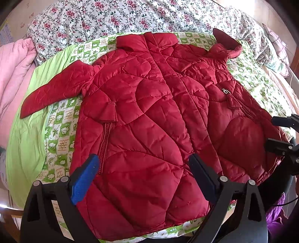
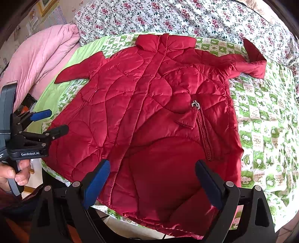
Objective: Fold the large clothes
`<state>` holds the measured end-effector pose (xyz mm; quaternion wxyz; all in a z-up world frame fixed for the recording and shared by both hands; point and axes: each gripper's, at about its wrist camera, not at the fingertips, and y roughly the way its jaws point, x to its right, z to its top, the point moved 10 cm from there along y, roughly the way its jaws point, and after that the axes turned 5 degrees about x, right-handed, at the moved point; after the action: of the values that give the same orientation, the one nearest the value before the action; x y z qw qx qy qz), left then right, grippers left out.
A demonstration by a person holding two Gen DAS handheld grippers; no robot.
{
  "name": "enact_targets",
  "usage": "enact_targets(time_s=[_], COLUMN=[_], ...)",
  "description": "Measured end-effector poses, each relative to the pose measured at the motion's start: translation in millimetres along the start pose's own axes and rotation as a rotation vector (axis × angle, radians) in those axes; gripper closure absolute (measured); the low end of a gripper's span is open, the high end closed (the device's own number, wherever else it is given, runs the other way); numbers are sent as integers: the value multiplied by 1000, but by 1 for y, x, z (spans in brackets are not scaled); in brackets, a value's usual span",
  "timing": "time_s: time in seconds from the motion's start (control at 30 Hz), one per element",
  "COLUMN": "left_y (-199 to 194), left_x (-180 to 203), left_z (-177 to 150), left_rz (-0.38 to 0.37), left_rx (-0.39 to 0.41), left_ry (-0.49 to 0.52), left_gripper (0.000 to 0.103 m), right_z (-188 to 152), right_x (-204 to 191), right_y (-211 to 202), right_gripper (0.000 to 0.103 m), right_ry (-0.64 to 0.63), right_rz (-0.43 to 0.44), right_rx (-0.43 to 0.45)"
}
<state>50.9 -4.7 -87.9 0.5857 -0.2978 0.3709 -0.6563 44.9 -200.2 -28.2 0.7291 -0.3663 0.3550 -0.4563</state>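
Note:
A red quilted jacket (image 1: 149,112) lies front-up and spread out on a green-and-white patterned sheet (image 1: 61,119), with its collar at the far side. Its left sleeve (image 1: 56,89) stretches out flat. The right sleeve (image 2: 250,63) is bent, with the cuff standing up. My left gripper (image 1: 143,168) hangs open over the hem on the jacket's left half, nothing between its fingers. My right gripper (image 2: 153,173) is open too, above the hem on the right half, below the pocket zip (image 2: 203,134). Each gripper shows in the other's view: the right gripper (image 1: 274,132) and the left gripper (image 2: 56,121).
A floral quilt (image 1: 130,16) is bunched along the far side of the bed. A pink duvet (image 2: 43,56) is piled at the left. The bed's near edge runs just under the jacket's hem. A hand (image 2: 13,172) holds the left gripper's handle. Purple cloth (image 1: 276,220) lies at the lower right.

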Motion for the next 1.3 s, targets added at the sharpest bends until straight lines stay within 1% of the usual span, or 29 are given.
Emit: enact_targets(time_s=[0.1,0.2,0.27,0.37,0.53,0.63,0.73,0.87,0.97,1.07,1.17,1.3], left_y=[1,3,5,8,16,20,23,30,36,42,50,57], left_x=[0,-2,-3,-4,-5,-7,-11,-14,-15,-14,-15,-18], left_z=[-2,0,-1,-1,3,8,15,22,26,29,33,40], left_rz=[-7,19,24,27,-17,-26,-41,-48,-53,-77,-67,-43], left_rx=[-27,-5,-22,-27,-32,-25,-9,-11,-11,-13,-19,-19], left_ry=[-3,14,18,20,-15,-32,-44,-57,-66,-79,-73,-51], left_gripper=[6,6,6,6,6,6,6,6,6,6,6,6], right_z=[1,2,3,6,14,21,30,42,50,59,67,86], right_x=[1,1,2,4,12,19,34,58,73,87,103,133], right_y=[0,0,1,1,6,8,11,13,15,17,24,25], right_gripper=[9,9,9,9,9,9,9,9,9,9,9,10], right_ry=[-10,-6,-5,-6,1,5,15,44,68,88,126,151], right_rz=[-13,-9,-10,-10,-13,-8,-32,-62,-69,-60,-47,-82], right_rx=[-5,-2,-3,8,11,25,33,54,62,68,65,82])
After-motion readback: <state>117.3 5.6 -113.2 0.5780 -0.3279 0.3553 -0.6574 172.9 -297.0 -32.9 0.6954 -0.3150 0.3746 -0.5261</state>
